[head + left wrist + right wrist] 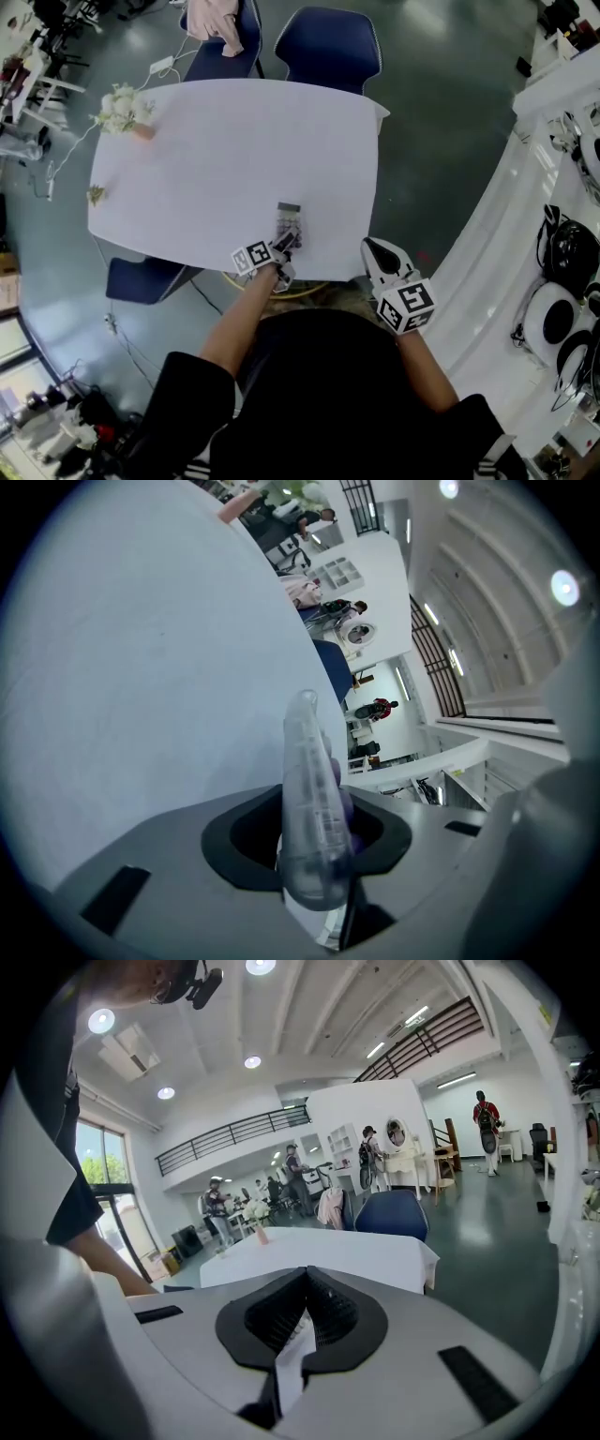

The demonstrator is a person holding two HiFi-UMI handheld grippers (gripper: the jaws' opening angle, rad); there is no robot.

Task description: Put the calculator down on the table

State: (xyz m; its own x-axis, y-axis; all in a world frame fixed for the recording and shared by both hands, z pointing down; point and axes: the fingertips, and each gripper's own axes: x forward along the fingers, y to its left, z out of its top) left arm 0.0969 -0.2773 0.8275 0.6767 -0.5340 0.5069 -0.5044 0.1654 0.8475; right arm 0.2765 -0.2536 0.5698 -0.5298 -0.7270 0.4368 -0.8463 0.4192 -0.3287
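The calculator (289, 218), a small grey slab, is over the near edge of the white table (234, 150). My left gripper (288, 240) is shut on its near end. In the left gripper view the calculator (310, 780) shows edge-on, clamped between the dark pads, and the tabletop (141, 667) fills the left side. I cannot tell whether the calculator touches the table. My right gripper (379, 251) hovers off the table's front right corner. In its own view the right gripper (302, 1309) has its jaws together with nothing between them.
A vase of pale flowers (122, 111) stands at the table's far left corner, with a small sprig (96, 194) on the left edge. Blue chairs (328, 42) stand behind the table, another (141, 278) at the front left. A white curved counter (525, 216) runs along the right.
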